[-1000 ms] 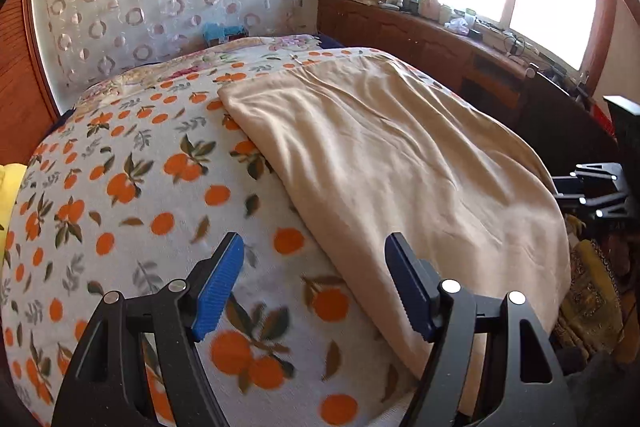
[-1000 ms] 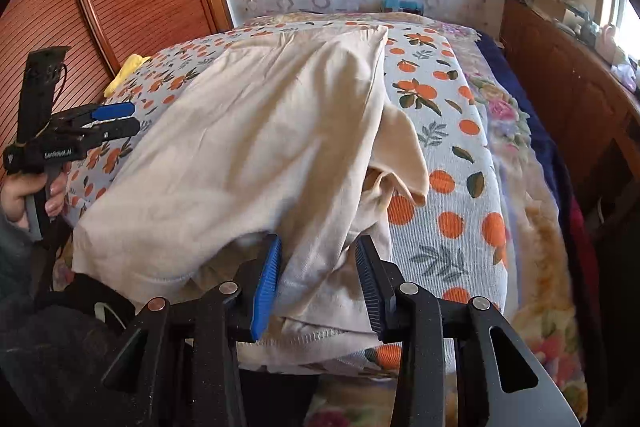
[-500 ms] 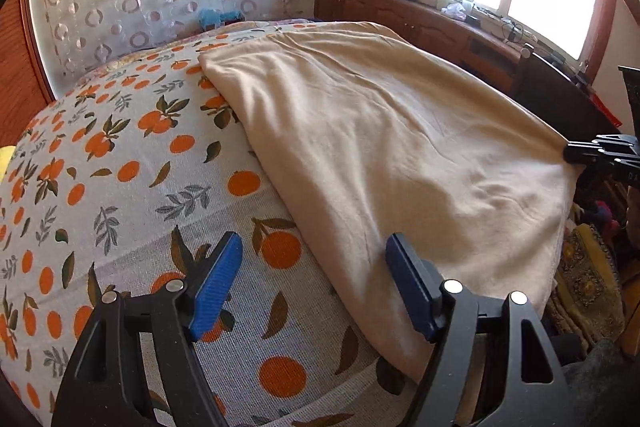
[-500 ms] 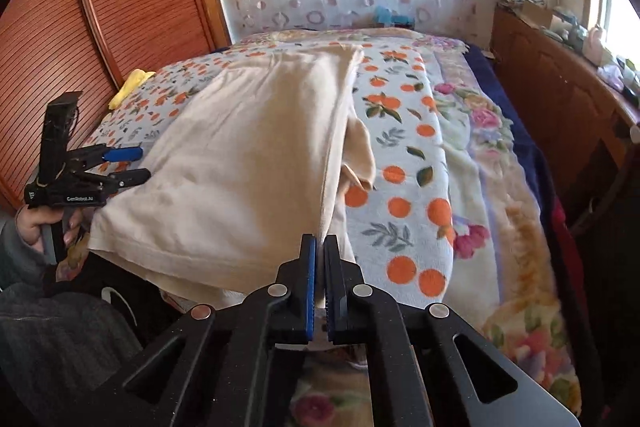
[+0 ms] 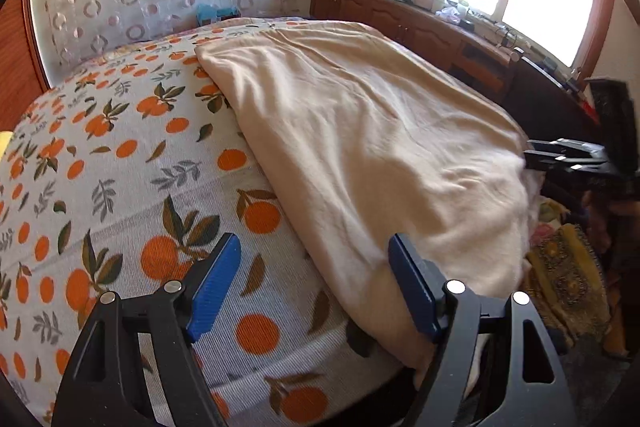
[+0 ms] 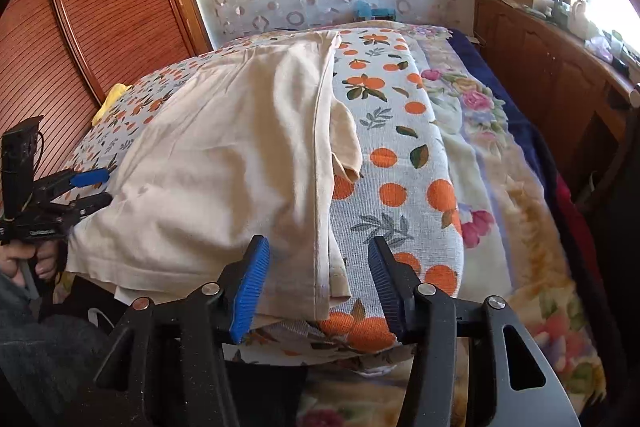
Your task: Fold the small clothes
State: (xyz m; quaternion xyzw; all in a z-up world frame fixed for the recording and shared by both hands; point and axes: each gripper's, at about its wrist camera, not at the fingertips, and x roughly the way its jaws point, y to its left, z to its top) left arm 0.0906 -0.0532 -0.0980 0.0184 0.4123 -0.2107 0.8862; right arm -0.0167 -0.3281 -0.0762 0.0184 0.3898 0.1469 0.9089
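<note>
One lengthwise fold looks done on our cream soft-cotton garment (image 6: 224, 163), lying doubled on the orange-print bedsheet (image 5: 120, 163), cross folds remaining; our left gripper (image 5: 314, 285) gapes wide and empty, right gripper (image 6: 318, 277) jaws are opening astride its near hem.

The bed's (image 6: 404, 151) near edge lies bare on both sides of the beige garment (image 6: 224, 179), which covers its middle. Along the right edge a wooden cabinet (image 6: 560, 75) crowded with clutter stands close; a wooden sliding door (image 6: 100, 7) closes off the left.
</note>
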